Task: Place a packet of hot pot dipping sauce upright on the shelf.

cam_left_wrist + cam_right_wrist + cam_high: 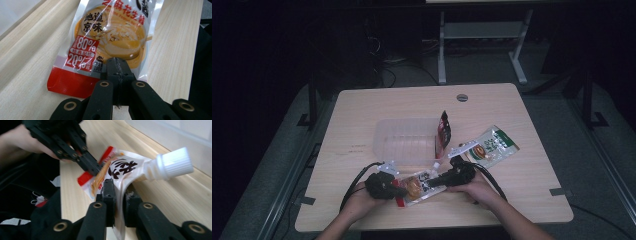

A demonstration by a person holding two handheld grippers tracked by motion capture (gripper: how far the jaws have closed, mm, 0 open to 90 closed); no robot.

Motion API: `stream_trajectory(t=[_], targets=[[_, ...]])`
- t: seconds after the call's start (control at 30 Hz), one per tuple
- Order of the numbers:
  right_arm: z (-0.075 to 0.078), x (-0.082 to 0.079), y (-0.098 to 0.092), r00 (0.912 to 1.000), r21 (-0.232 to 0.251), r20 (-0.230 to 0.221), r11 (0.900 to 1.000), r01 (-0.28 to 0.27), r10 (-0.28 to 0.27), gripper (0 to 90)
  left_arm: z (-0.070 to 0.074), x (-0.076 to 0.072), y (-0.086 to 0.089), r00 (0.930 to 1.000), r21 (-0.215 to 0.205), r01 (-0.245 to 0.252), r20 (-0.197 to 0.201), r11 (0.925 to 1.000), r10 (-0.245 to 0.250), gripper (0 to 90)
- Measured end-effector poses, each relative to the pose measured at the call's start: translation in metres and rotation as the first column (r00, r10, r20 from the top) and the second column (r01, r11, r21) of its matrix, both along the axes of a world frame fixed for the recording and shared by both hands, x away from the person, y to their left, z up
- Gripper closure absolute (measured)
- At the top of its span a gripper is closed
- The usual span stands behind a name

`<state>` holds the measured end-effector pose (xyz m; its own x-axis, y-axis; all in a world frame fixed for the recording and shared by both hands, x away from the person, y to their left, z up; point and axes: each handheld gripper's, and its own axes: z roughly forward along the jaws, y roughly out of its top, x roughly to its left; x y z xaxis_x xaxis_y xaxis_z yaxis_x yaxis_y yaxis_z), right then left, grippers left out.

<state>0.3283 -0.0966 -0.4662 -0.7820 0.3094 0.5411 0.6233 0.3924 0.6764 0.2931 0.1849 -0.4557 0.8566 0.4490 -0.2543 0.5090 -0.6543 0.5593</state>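
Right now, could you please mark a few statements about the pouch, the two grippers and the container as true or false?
1. Both grippers clamp the same sauce pouch: the left gripper, the right gripper. True.
2. The pouch's white cap is off. False; it is on the spout.
3. The clear container stands beyond the pouch. True.
4. The green packet lies inside the container. False; it lies on the table beside it.
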Motion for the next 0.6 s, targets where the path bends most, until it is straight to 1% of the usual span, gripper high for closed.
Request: stream_trajectory(t=[0.07, 0.13, 0.17, 0.2, 0.27, 0.3, 0.33, 0.43, 0.47, 0.5, 0.57, 0.6], targets=[[0.003, -0.002, 0.001, 0.9997, -0.002, 0.020, 1.000, -0.014, 0.014, 86.5, 0.000, 0.000, 0.000, 1.0000, -0.001, 0.000, 0.000, 1.0000, 0.000, 89.8], [0.005, -0.004, 0.002, 0.9994, -0.001, 0.030, 1.000, -0.019, 0.019, 87.8, 0.000, -0.001, 0.000, 1.0000, -0.003, 0.002, 0.004, 1.0000, -0.002, 89.8], [0.006, -0.005, 0.002, 0.9993, -0.001, 0.031, 1.000, -0.019, 0.019, 88.1, 0.001, -0.001, 0.001, 0.9999, 0.001, 0.008, 0.011, 1.0000, -0.008, 89.8], [0.007, -0.006, 0.003, 0.9988, 0.002, 0.041, 1.000, -0.026, 0.026, 88.4, 0.001, -0.002, 0.002, 0.9998, 0.001, 0.010, 0.017, 1.0000, -0.010, 89.8], [0.009, -0.007, 0.003, 0.9982, 0.005, 0.053, 1.000, -0.030, 0.030, 88.8, 0.002, -0.002, 0.005, 0.9999, 0.000, 0.006, 0.016, 1.0000, -0.006, 89.0], [0.011, -0.008, 0.002, 0.9978, 0.008, 0.058, 0.999, -0.033, 0.032, 88.9, 0.002, -0.001, 0.006, 0.9999, -0.004, 0.003, 0.011, 1.0000, -0.003, 86.2], [0.012, -0.008, 0.002, 0.9969, 0.008, 0.071, 0.999, -0.033, 0.033, 88.9, 0.003, -0.001, 0.007, 1.0000, -0.009, -0.004, 0.008, 0.9999, 0.004, 85.5], [0.019, -0.010, -0.001, 0.9961, 0.025, 0.086, 0.999, -0.026, 0.024, 89.1, 0.006, -0.001, 0.012, 0.9998, -0.031, -0.019, 0.010, 0.9993, 0.019, 82.8], [0.021, -0.010, -0.002, 0.9953, 0.026, 0.094, 0.999, -0.025, 0.023, 89.1, 0.007, -0.001, 0.015, 0.9996, -0.045, -0.024, 0.015, 0.9987, 0.024, 81.6], [0.025, -0.011, -0.003, 0.9957, 0.035, 0.091, 0.999, -0.018, 0.014, 89.1, 0.009, -0.001, 0.016, 0.9994, -0.053, -0.028, 0.018, 0.9982, 0.029, 80.6], [0.029, -0.012, -0.006, 0.9953, 0.043, 0.096, 0.999, -0.017, 0.012, 89.1, 0.010, -0.002, 0.018, 0.9988, -0.067, -0.039, 0.029, 0.9970, 0.041, 78.3], [0.031, -0.013, -0.007, 0.9953, 0.045, 0.097, 0.999, -0.013, 0.008, 89.1, 0.011, -0.002, 0.020, 0.9986, -0.067, -0.038, 0.035, 0.9970, 0.041, 77.3]])
